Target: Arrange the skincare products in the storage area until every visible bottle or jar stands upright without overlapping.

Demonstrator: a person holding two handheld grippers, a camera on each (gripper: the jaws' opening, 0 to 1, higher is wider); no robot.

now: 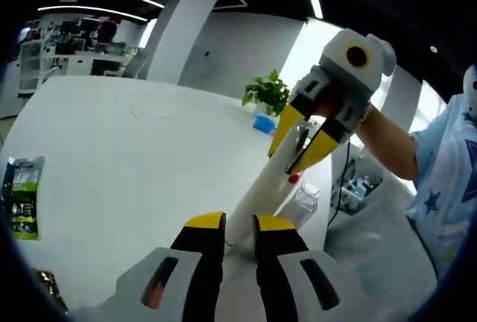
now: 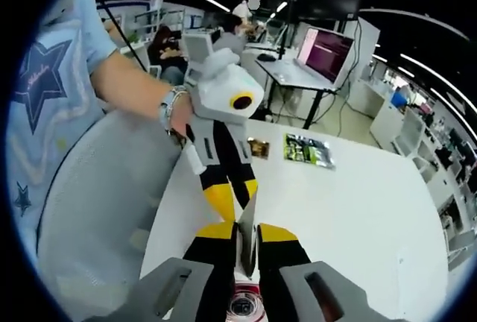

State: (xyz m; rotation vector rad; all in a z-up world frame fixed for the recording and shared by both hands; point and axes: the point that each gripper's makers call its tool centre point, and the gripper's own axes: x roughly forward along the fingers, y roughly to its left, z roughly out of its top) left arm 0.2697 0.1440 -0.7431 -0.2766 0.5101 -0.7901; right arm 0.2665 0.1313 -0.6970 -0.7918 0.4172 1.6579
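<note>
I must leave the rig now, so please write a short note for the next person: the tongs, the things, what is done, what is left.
Left tongs: shut on one end of the white tube.
Right tongs: shut on the cap end of the tube.
Tube: tilted, held between both tongs over the table, not yet standing.
Jar: clear, on the table beside the tube; I cannot tell if it is upright.
Packet: green, flat near the table edge.
Done: tube gripped.
Left: stand the tube upright, apart from the jar, then check the jar.
</note>
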